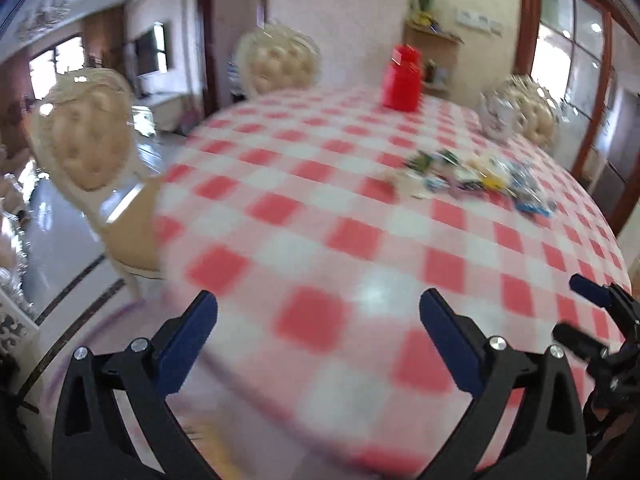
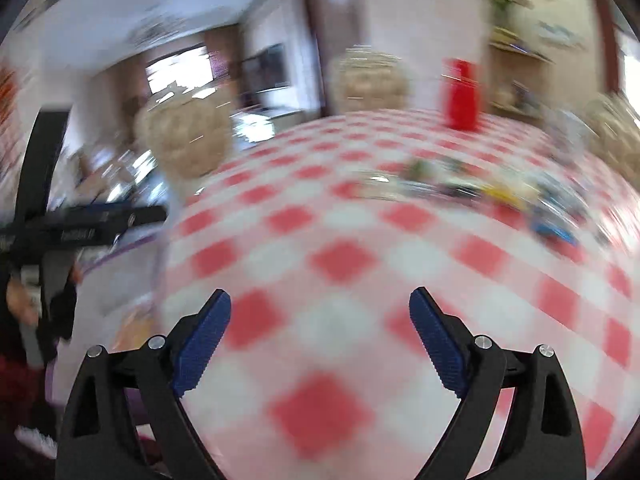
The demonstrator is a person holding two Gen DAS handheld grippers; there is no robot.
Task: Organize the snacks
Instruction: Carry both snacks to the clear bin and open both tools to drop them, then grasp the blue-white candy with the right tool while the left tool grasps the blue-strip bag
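Snacks (image 1: 480, 178) piled far right on checkered desk (image 1: 320, 240); left gripper (image 1: 318, 334) and right gripper (image 2: 320, 338) both released, empty, blurred.

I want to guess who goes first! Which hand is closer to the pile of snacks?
Probably the right. Both grippers, left and right, are open and empty, but the snacks lie toward the right of the table, and the right gripper sits on that side.
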